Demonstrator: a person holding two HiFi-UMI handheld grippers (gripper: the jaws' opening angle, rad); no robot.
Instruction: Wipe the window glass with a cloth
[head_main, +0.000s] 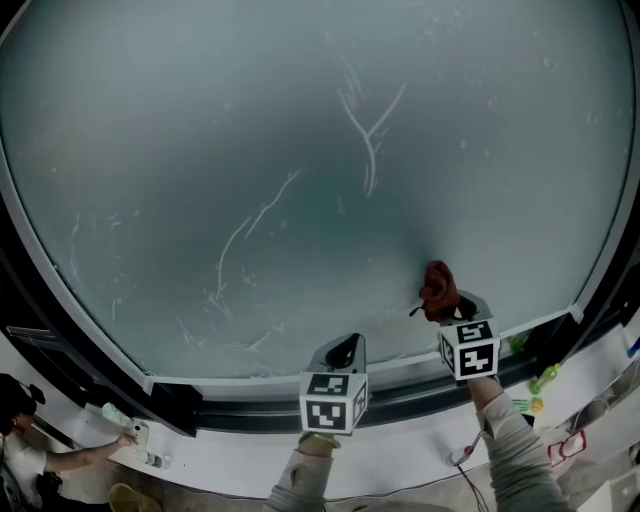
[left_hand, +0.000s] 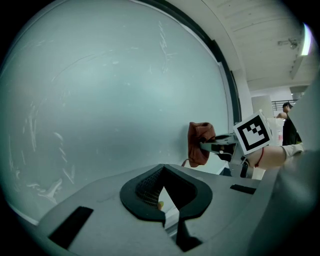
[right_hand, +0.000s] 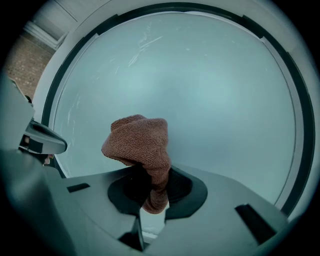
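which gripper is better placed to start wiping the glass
Right. The right gripper is shut on the cloth, which it holds up in front of the glass. The left gripper is open and holds nothing.

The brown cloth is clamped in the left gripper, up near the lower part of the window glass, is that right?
Not quite. The cloth is clamped in the right gripper, not the left; the right gripper view shows it pinched between those jaws. The left gripper holds nothing. The cloth is indeed near the lower part of the window glass.
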